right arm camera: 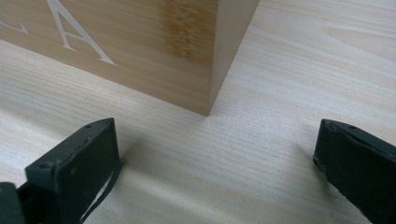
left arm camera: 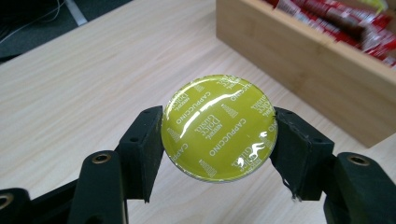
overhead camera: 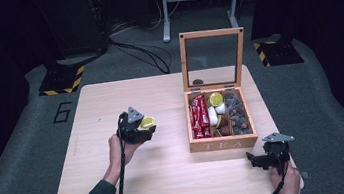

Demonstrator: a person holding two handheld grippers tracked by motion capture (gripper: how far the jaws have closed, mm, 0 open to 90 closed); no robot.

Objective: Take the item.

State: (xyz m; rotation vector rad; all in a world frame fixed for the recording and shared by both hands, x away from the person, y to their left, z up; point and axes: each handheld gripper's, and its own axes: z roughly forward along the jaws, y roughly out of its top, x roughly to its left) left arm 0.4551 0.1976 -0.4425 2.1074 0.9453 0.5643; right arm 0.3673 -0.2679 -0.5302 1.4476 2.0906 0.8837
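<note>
The wooden tea box (overhead camera: 223, 143) stood open at about three o'clock on the table (overhead camera: 170, 178), its glass-paned lid (overhead camera: 213, 59) upright at the far side. Its left compartment held red sachets (overhead camera: 199, 116), the middle one white and yellow-topped capsules (overhead camera: 216, 106), the right one dark round pods (overhead camera: 237, 113).

The left gripper (overhead camera: 139, 127), at about nine o'clock from the box and well apart from it, was clenched on a capsule (left arm camera: 219, 127) with a yellow-green foil lid reading "Cappuccino"; both black jaws pressed its rim on opposite sides, and it was held above the tabletop. In the left gripper view the box's side wall (left arm camera: 303, 70) lay beyond it toward one o'clock.

The right gripper (right arm camera: 215, 172) sat near the box's front right corner (right arm camera: 208, 105), at about five o'clock from the box, jaws spread wide with bare table between them, nothing in them.

Open pale wood lay between the two grippers and along the near edge. The table stood on grey flooring marked with a "6" (overhead camera: 62, 112); black-and-yellow striped bases (overhead camera: 62, 81) and cables (overhead camera: 144, 52) lay behind, in a dark room.
</note>
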